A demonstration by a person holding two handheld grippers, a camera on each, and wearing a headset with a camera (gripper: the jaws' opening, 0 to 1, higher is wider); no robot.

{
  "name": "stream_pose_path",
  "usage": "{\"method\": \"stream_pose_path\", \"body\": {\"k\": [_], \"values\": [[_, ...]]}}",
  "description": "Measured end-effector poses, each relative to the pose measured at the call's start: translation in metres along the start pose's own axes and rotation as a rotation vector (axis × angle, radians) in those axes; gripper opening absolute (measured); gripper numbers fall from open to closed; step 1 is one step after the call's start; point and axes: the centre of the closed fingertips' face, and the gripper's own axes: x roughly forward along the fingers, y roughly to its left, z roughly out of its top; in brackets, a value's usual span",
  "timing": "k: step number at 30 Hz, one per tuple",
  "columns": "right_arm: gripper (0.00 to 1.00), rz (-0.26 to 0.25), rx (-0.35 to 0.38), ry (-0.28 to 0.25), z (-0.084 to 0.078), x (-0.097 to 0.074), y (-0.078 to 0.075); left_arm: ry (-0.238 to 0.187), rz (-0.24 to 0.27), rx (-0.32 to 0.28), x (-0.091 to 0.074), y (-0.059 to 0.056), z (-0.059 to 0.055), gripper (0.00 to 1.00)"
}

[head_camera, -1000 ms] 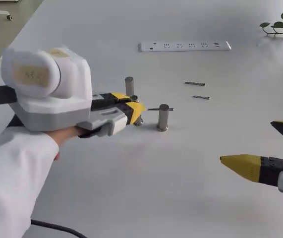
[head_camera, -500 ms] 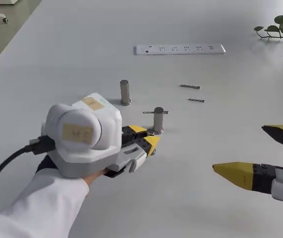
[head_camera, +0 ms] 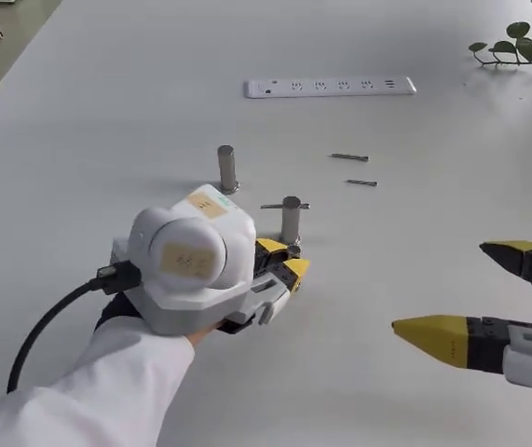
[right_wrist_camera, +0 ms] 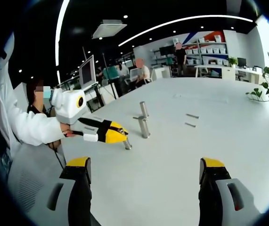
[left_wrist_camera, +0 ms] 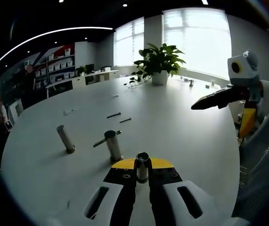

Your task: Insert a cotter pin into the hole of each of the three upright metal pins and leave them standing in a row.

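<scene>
My left gripper [head_camera: 285,260] is shut on a bare metal pin [left_wrist_camera: 142,165], which it holds upright with its base low over the table [right_wrist_camera: 127,144]. Just beyond it stands a pin with a cotter pin through its hole [head_camera: 291,218] [left_wrist_camera: 113,145]. A second bare pin [head_camera: 227,169] [left_wrist_camera: 66,139] stands farther back to the left. Two loose cotter pins [head_camera: 349,156] [head_camera: 361,182] lie flat to the right of the pins. My right gripper [head_camera: 441,287] hovers open at the near right, well away from the pins, with nothing between its fingers [right_wrist_camera: 80,165].
A white power strip [head_camera: 331,87] lies at the far side of the white table [head_camera: 107,121]. A potted plant's leaves [head_camera: 512,45] reach in at the far right. A black cable [head_camera: 47,326] trails from the left gripper towards a white sleeve [head_camera: 79,400].
The left gripper has moved from beside the pins towards the near side, carrying a bare pin with it. The right gripper has hardly moved. The head view has drifted slightly.
</scene>
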Motion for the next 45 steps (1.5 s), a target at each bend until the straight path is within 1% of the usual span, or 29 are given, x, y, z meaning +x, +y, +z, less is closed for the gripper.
{"method": "stream_pose_path", "body": {"k": [3, 7, 8, 11, 13, 15, 17, 18, 20, 23, 28, 30, 31, 32, 34, 36, 38, 39, 40, 43, 45], "values": [[0.94, 0.001, 0.005, 0.008, -0.002, 0.000, 0.000, 0.005, 0.004, 0.010, 0.002, 0.000, -0.002, 0.07], [0.94, 0.006, 0.006, 0.009, -0.003, 0.000, 0.003, -0.005, 0.009, -0.015, 0.003, 0.001, -0.003, 0.07], [0.93, 0.008, 0.006, 0.009, -0.002, 0.000, 0.003, -0.003, 0.010, -0.030, 0.004, 0.001, -0.004, 0.07], [0.93, 0.012, 0.005, 0.010, -0.003, -0.001, 0.004, -0.001, 0.013, -0.046, 0.004, 0.002, -0.006, 0.07], [0.93, 0.012, 0.004, 0.011, -0.002, -0.001, 0.005, -0.003, 0.013, -0.037, 0.004, 0.002, -0.007, 0.07], [0.93, 0.013, 0.006, 0.010, -0.002, -0.001, 0.005, -0.001, 0.011, -0.050, 0.004, 0.002, -0.009, 0.07], [0.93, 0.013, 0.006, 0.012, -0.002, -0.001, 0.005, -0.008, 0.021, -0.086, 0.004, 0.002, -0.009, 0.07], [0.93, 0.014, 0.007, 0.013, -0.002, -0.001, 0.005, -0.007, 0.022, -0.086, 0.004, 0.003, -0.009, 0.07], [0.93, 0.020, 0.008, 0.014, -0.003, -0.001, 0.007, -0.004, 0.022, -0.066, 0.005, 0.003, -0.008, 0.07], [0.93, 0.025, 0.005, 0.019, -0.004, 0.000, 0.009, 0.000, 0.037, -0.050, 0.005, 0.003, -0.008, 0.07], [0.92, 0.033, 0.002, 0.027, -0.005, 0.000, 0.011, -0.012, 0.045, -0.028, 0.005, 0.002, -0.008, 0.07], [0.91, 0.035, 0.003, 0.028, -0.006, 0.000, 0.011, -0.009, 0.043, -0.010, 0.005, 0.002, -0.008, 0.07], [0.91, 0.035, 0.004, 0.028, -0.006, 0.000, 0.011, 0.003, 0.045, 0.020, 0.005, 0.002, -0.010, 0.08], [0.91, 0.035, 0.003, 0.027, -0.006, -0.001, 0.011, 0.003, 0.044, 0.048, 0.005, 0.002, -0.009, 0.08], [0.91, 0.036, 0.002, 0.027, -0.006, -0.001, 0.011, 0.004, 0.041, 0.044, 0.005, 0.002, -0.010, 0.08], [0.91, 0.039, 0.001, 0.028, -0.006, 0.000, 0.012, 0.006, 0.033, 0.030, 0.005, 0.001, -0.010, 0.10], [0.91, 0.040, 0.003, 0.030, -0.007, 0.000, 0.012, 0.034, 0.028, 0.014, 0.006, 0.000, -0.015, 0.16], [0.91, 0.041, 0.003, 0.030, -0.007, 0.000, 0.012, 0.041, 0.031, 0.014, 0.005, 0.001, -0.016, 0.19], [0.91, 0.042, 0.004, 0.031, -0.007, 0.000, 0.012, 0.041, 0.025, 0.010, 0.005, 0.000, -0.017, 0.23], [0.91, 0.043, 0.001, 0.034, -0.007, -0.001, 0.012, 0.027, 0.022, 0.007, 0.000, 0.000, -0.013, 0.29], [0.91, 0.044, 0.003, 0.033, -0.007, -0.001, 0.012, 0.021, -0.001, 0.006, -0.004, -0.002, -0.009, 0.31]]}}
